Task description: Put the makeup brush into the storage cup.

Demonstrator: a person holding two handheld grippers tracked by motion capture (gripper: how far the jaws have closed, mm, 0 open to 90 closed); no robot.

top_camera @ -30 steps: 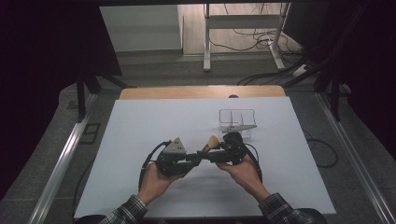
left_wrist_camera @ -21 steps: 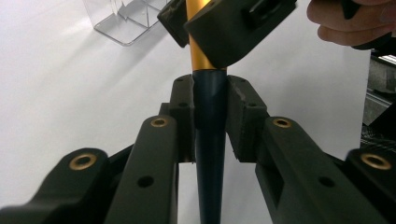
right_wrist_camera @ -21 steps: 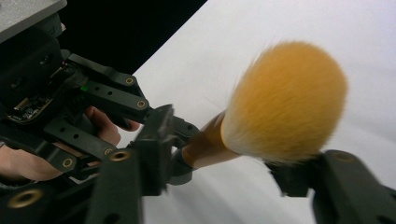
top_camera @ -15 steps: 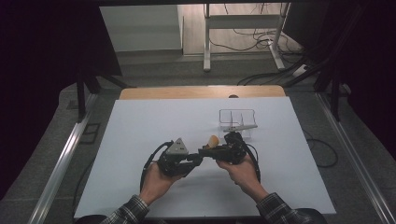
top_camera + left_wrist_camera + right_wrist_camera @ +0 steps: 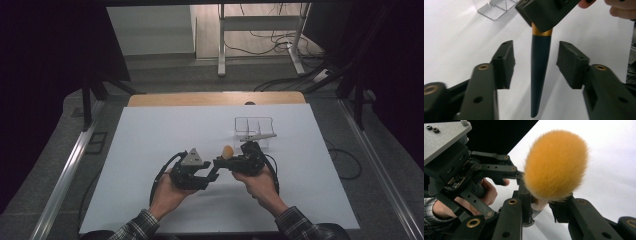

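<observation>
Lab: white table (image 5: 150, 150), floor cables (image 5: 280, 37)

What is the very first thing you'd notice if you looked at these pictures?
The fluffy orange brush jumps out first, puffed up big above the right gripper, whose jaws pinch it just under the bristles. Its dark blue handle hangs down between the wide-open jaws of the left gripper, touching neither one. Farther back on the white table sits a clear plastic box.
</observation>
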